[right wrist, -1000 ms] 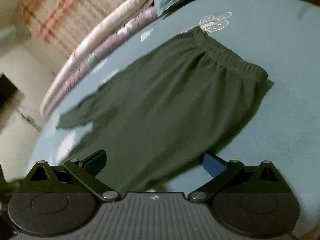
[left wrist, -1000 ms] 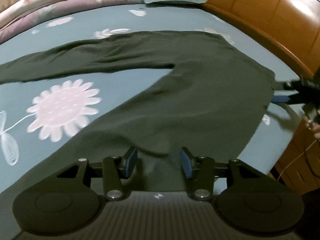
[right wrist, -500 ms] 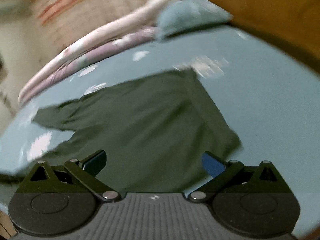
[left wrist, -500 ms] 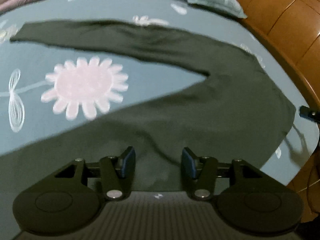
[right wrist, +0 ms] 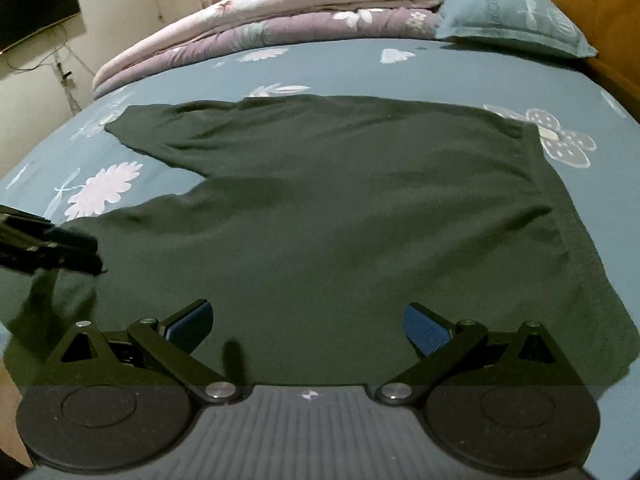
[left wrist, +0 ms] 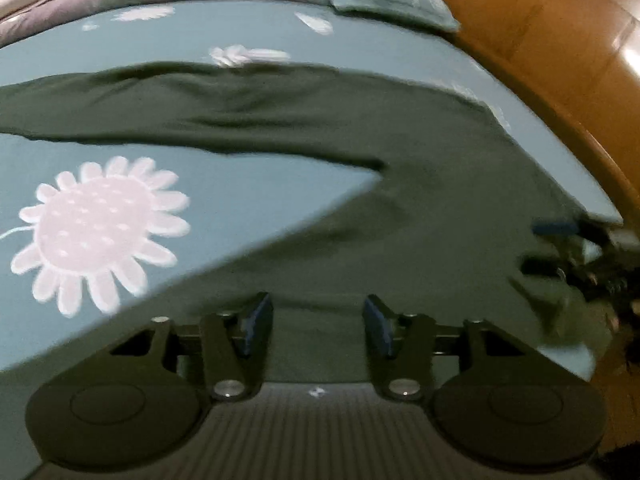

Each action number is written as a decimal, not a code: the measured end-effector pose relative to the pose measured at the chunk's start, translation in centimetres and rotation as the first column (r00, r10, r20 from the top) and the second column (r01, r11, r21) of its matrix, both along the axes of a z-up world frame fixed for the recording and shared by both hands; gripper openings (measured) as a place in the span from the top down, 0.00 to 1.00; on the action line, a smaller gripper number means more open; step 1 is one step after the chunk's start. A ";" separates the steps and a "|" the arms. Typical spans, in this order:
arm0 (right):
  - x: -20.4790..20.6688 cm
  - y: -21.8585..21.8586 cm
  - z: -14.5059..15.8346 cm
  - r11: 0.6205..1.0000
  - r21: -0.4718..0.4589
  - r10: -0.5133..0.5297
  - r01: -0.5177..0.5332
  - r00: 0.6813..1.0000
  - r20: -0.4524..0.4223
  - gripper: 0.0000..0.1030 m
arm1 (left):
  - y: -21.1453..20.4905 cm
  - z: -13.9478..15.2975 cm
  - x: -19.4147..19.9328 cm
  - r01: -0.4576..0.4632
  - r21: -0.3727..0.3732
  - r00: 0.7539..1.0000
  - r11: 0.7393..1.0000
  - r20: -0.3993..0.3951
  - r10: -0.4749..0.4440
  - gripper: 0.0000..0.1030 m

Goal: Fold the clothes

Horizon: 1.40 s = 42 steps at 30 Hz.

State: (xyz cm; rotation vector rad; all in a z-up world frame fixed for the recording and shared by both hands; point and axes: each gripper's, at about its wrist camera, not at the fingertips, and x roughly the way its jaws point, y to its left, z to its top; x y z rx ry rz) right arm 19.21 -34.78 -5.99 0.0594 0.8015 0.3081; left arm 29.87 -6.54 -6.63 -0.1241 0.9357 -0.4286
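Both tongs hover spread and empty, the left gripper (left wrist: 318, 322) and right gripper (right wrist: 306, 326) over the near edge of the dark green trousers (right wrist: 340, 208) lying flat, legs splayed, on the bedsheet (right wrist: 340, 68), so bringing the legs together looks due.

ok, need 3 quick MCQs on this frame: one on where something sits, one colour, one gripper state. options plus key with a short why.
1. Where do the trousers lie?
A. spread on the bed sheet
B. on the pillow
C. hanging off the headboard

2. What colour are the trousers?
A. white
B. dark green
C. red

3. How do the left gripper and right gripper stand?
A. both shut on cloth
B. one shut
C. both open

Key: 1 A, both legs lie flat on the blue flowered sheet; 2 B, dark green in both views; 3 C, a clear gap shows between each pair of fingers, nothing clamped.
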 end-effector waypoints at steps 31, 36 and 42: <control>-0.4 1.9 -1.1 0.982 -0.181 0.054 -0.062 0.997 -0.048 0.00 | 5.4 0.4 -8.0 -0.197 0.221 0.977 0.955 -0.039 0.210 0.38; 0.0 2.0 -1.0 0.979 -0.191 0.057 -0.070 0.996 -0.072 0.00 | 7.0 0.8 -9.6 -0.240 0.200 0.965 0.950 -0.056 0.256 0.35; 0.7 2.6 -0.8 0.977 -0.208 0.025 -0.047 0.994 -0.107 0.00 | 9.2 3.9 -7.2 -0.276 0.167 0.961 0.947 0.022 0.276 0.35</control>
